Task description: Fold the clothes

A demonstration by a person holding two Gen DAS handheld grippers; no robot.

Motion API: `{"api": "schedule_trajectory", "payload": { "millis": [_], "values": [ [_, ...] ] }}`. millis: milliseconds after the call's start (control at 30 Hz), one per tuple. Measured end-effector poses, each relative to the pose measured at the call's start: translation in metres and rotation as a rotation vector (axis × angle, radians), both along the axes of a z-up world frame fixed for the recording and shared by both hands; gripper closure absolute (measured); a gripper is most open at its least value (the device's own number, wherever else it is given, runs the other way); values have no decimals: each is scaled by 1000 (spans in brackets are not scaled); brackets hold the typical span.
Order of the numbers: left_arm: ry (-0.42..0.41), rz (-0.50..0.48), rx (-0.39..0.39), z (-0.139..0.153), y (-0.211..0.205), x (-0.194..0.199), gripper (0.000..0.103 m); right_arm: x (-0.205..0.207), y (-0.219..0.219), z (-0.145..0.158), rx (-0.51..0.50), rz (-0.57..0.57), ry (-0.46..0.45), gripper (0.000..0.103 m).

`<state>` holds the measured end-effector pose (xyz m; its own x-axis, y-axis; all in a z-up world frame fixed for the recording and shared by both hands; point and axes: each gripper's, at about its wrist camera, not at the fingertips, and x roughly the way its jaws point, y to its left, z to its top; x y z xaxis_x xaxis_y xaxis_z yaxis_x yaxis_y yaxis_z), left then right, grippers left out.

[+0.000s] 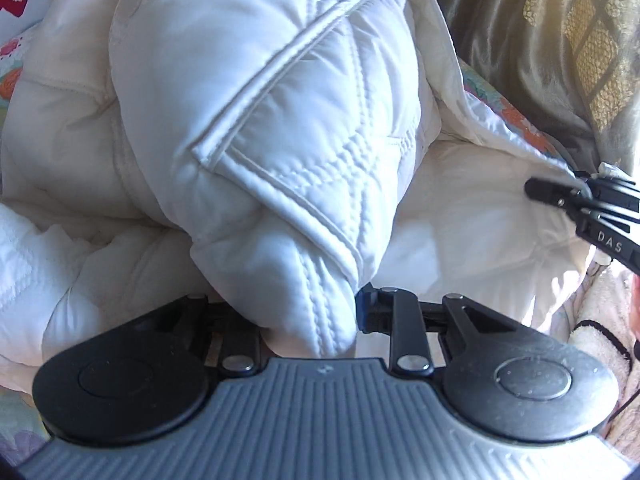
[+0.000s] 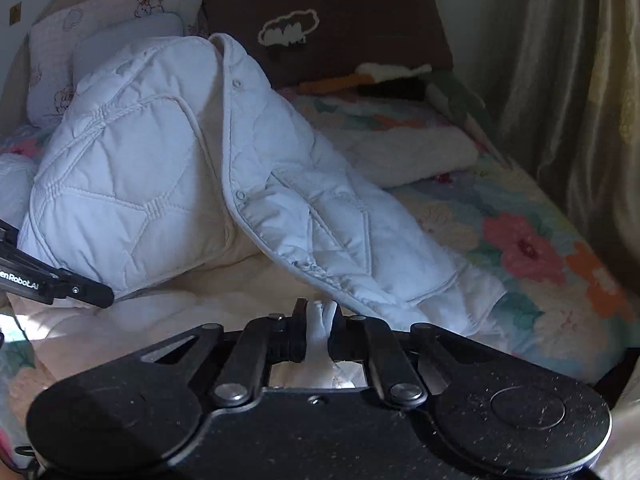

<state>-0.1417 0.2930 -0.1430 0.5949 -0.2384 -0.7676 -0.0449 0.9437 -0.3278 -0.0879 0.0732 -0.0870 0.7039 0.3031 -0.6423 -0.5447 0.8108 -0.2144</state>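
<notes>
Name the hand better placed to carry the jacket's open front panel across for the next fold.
Right. The right gripper is already shut on the hem of the white quilted jacket. The left gripper is bunched in bulky padded fabric instead.

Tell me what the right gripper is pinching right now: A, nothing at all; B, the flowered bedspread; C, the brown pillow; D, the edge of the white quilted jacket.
D: the right gripper has its jaws shut on a thin fold of the white quilted jacket, whose hem runs straight down into them, while the brown pillow and flowered bedspread lie farther off.
</notes>
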Motion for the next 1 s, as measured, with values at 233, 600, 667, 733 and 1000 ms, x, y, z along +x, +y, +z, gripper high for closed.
{"api": "schedule_trajectory", "payload": {
  "millis": [233,600,667,733,1000],
  "values": [
    [-56,-18,-81,42,-3,-13,21,-15,-42,19,-304,-164,-145,95],
    [-171,136,8,88,78,-41,8,-4,-64,37,-31,-152,151,52],
    [-158,174,38,78,99,-35,8,-6,-50,51,128,-57,171,37],
    [-120,179,55,61,108,-26,8,0,-30,51,203,14,172,34],
    [-65,13,121,35,87,-11,8,49,32,23,297,111,304,19]
  ]
}}
